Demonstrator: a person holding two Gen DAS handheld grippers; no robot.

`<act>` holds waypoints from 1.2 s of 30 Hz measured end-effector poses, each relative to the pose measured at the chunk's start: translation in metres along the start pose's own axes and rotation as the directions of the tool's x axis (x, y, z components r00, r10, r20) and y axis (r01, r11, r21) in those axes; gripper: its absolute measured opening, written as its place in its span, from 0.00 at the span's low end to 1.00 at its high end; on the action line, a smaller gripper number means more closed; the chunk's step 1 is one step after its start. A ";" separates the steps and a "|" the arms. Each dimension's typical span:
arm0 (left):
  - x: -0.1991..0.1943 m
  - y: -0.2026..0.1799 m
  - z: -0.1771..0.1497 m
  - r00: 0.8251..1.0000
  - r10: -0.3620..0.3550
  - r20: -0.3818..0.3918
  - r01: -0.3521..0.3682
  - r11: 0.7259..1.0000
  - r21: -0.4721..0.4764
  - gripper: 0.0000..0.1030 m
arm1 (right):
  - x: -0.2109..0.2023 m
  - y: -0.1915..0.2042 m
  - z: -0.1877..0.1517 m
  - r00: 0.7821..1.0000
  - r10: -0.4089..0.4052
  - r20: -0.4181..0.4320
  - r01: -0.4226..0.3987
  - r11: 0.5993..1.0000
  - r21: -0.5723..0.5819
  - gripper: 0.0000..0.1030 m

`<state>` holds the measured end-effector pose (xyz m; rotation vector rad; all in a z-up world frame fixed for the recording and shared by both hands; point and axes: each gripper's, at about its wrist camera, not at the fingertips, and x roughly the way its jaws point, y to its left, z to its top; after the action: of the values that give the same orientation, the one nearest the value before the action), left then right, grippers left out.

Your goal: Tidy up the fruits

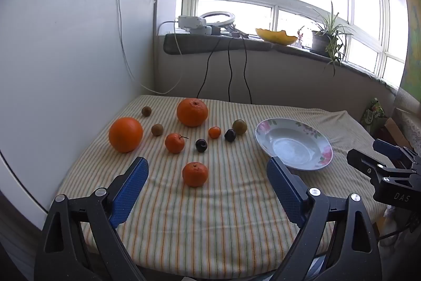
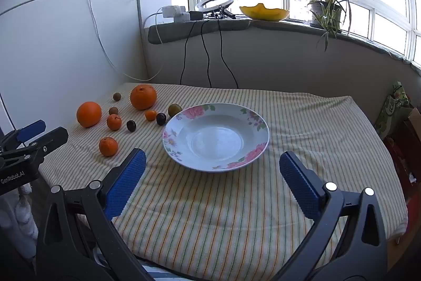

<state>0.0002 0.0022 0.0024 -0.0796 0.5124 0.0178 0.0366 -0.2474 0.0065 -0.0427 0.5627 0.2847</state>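
Note:
Several fruits lie on the striped cloth left of an empty floral plate (image 1: 294, 142) (image 2: 215, 138): two large oranges (image 1: 125, 134) (image 1: 192, 112), small tangerines (image 1: 195, 174) (image 1: 174, 143), two dark plums (image 1: 201, 145) (image 1: 230, 135), small brown fruits (image 1: 157, 129) and a greenish one (image 1: 239, 127). My left gripper (image 1: 208, 170) is open and empty, the nearest tangerine between its blue pads. My right gripper (image 2: 213, 165) is open and empty, hovering before the plate.
A white panel (image 1: 65, 57) walls the table's left side. Cables (image 1: 229, 70) hang from the windowsill behind. A potted plant (image 2: 326, 9) and a yellow bowl (image 2: 263, 12) sit on the sill. Bags (image 2: 394, 109) stand off the table's right edge.

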 end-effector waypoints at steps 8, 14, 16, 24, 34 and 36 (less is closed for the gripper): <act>-0.001 0.000 -0.001 1.000 0.000 0.001 0.000 1.000 -0.002 0.89 | 0.001 0.001 -0.001 1.000 0.001 0.000 -0.001 1.000 0.001 1.00; 0.000 0.000 -0.001 1.000 0.002 0.001 -0.002 1.000 -0.002 0.89 | 0.002 0.002 -0.001 1.000 -0.001 -0.001 0.001 1.000 0.000 1.00; 0.000 0.000 -0.001 1.000 0.000 0.001 0.000 1.000 -0.003 0.89 | 0.002 0.002 -0.001 1.000 0.000 -0.002 0.000 1.000 0.000 1.00; 0.001 0.001 -0.002 1.000 0.001 -0.002 -0.001 1.000 -0.007 0.89 | 0.009 0.006 -0.001 1.000 0.001 -0.012 -0.001 1.000 0.001 1.00; 0.012 0.016 -0.005 1.000 0.002 -0.019 -0.003 0.999 -0.036 0.89 | 0.021 0.013 -0.001 0.999 0.013 -0.032 -0.014 1.000 -0.022 1.00; 0.015 0.019 -0.005 1.000 0.005 -0.021 -0.006 0.999 -0.040 0.89 | 0.024 0.017 0.001 0.999 0.021 -0.035 -0.022 0.999 -0.033 1.00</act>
<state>0.0100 0.0202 -0.0106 -0.1179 0.5333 0.0325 0.0514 -0.2254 -0.0049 -0.0745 0.5931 0.3149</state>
